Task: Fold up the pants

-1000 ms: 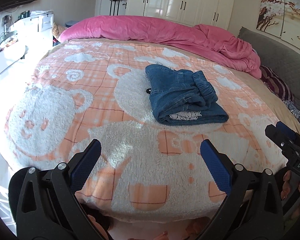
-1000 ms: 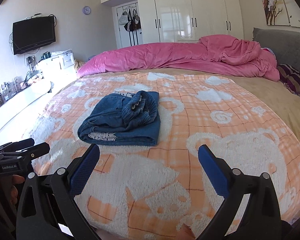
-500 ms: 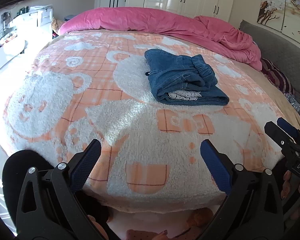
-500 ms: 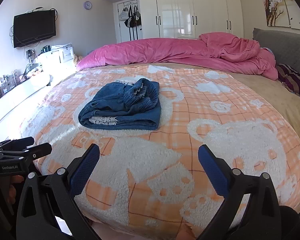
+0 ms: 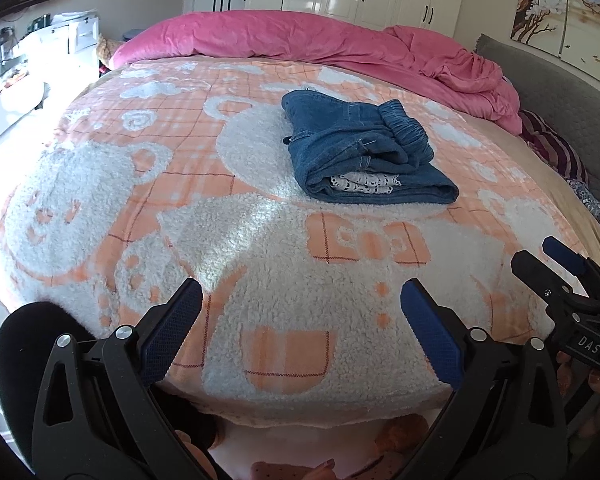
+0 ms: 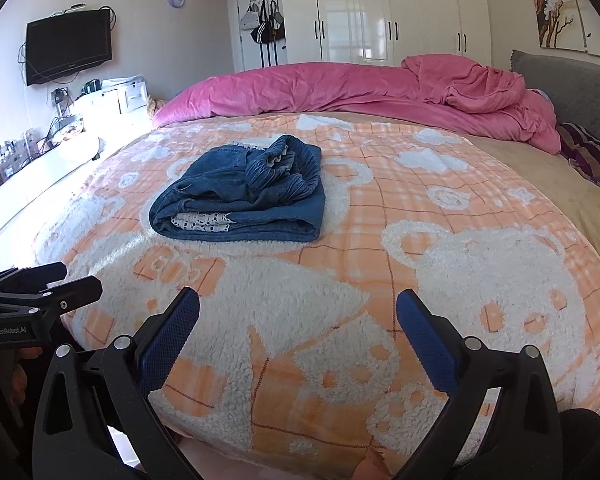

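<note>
Ahead of both tools spreads a fleecy peach-and-white bear-patterned blanket (image 5: 260, 240) covering the bed, and the folded blue denim pants (image 5: 360, 156) sit on it, well out beyond the fingertips, white lace trim peeking from the fold. Left gripper (image 5: 300, 320) hangs wide open over the blanket's near edge, holding nothing; right gripper (image 6: 298, 320) is just as wide and empty. Farther off, a rumpled pink duvet (image 6: 360, 88) lies across the far side, white glossy wardrobes (image 6: 388, 12) behind it, a black wall-mounted television (image 6: 68, 50) off to the left. Lettering: "DAS" on the right tool's body, "GenRobot.AI" on the left's.
</note>
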`<state>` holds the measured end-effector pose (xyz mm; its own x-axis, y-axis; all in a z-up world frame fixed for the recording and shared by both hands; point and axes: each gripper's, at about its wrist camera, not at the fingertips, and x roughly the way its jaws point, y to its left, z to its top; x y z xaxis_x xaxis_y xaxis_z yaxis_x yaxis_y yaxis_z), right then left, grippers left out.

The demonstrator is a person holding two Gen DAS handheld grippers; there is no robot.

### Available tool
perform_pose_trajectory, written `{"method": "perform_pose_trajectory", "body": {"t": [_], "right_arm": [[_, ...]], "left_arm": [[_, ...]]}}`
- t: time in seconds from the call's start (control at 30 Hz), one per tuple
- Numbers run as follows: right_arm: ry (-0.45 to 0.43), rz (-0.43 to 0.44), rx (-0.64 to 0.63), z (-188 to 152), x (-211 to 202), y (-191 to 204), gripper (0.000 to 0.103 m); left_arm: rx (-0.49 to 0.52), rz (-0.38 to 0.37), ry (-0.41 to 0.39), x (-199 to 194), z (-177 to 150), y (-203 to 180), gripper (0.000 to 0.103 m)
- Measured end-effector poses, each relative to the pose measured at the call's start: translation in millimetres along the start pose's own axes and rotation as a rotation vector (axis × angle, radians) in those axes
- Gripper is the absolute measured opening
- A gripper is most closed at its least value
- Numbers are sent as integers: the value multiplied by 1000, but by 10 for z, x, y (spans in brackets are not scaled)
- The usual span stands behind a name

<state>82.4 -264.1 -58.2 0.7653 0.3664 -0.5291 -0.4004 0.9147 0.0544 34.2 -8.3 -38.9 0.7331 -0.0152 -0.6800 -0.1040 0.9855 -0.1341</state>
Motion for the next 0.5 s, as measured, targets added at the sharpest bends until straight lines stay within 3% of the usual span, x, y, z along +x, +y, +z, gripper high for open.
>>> {"method": "perform_pose_trajectory", "body": {"t": [0.5], "right_arm": [[8, 1, 1, -14, 39, -12, 98]], "left_arm": [[-5, 23, 2, 14, 16, 23, 94]]}}
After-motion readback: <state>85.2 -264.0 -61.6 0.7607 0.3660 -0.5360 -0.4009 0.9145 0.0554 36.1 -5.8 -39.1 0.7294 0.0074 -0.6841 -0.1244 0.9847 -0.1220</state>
